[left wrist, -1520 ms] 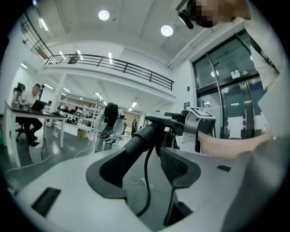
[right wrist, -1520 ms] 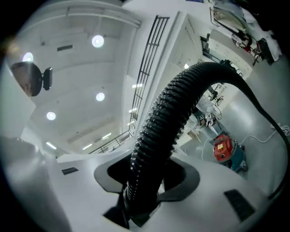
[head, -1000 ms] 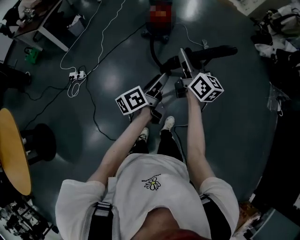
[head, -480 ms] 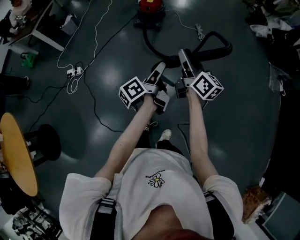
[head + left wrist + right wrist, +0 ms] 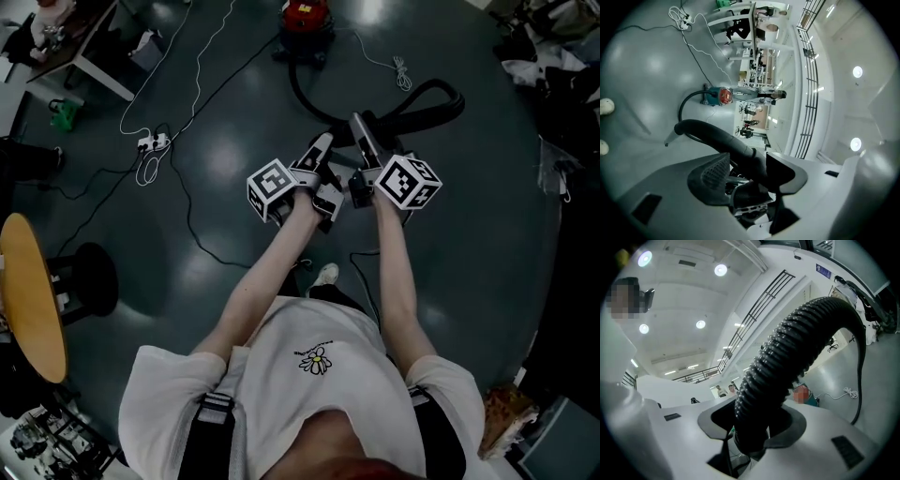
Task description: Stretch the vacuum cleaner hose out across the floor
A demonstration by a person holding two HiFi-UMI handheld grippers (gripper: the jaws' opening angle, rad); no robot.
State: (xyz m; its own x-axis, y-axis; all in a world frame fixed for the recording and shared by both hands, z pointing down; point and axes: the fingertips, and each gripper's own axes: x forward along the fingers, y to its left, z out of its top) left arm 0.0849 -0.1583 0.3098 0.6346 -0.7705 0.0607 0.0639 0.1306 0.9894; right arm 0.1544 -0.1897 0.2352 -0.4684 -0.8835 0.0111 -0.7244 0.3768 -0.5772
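Head view alone shows the whole run: one hose curving out from one red vacuum cleaner. Left gripper view shows the left gripper clamped on its smooth end; right gripper view shows the right gripper gripping the ribbed part.

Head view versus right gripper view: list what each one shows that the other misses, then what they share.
Head view only: the round yellow table, the white power strip on the floor and the left gripper. Right gripper view only: ceiling lights and a railing. Both: the right gripper shut on the black ribbed hose.
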